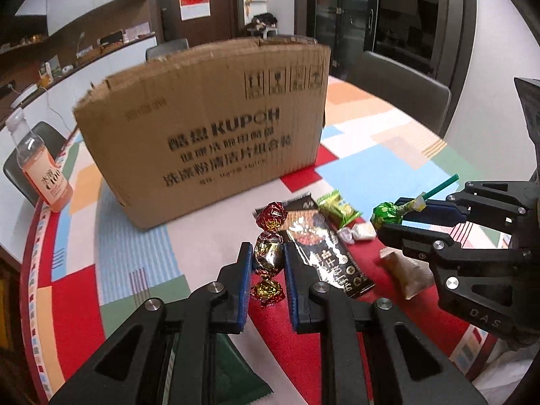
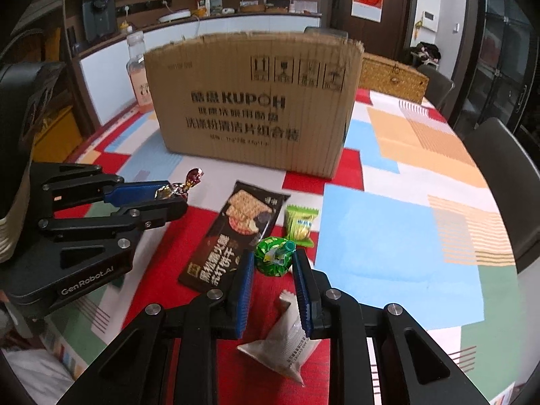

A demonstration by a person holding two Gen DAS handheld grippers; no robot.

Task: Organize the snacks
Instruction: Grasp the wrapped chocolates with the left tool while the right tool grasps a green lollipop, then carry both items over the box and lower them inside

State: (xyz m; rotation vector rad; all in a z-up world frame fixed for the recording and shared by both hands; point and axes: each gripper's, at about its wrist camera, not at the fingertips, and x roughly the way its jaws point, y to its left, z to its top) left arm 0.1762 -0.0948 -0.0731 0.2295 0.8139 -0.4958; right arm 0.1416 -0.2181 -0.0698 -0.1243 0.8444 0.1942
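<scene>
My left gripper is shut on a foil-wrapped twist candy; its red end pokes forward past the fingertips and its gold end trails behind. From the right wrist view, this gripper and candy are at the left. My right gripper is shut on a green-wrapped lollipop, whose green stick shows in the left wrist view. On the table below lie a black biscuit pack, a small green packet and a beige pouch. A tall cardboard box stands behind them.
The table has a bright patchwork cloth. A pink drink bottle stands left of the box, and a wicker basket sits behind it at the right. A small white sweet lies near the green packet. Dark chairs ring the table.
</scene>
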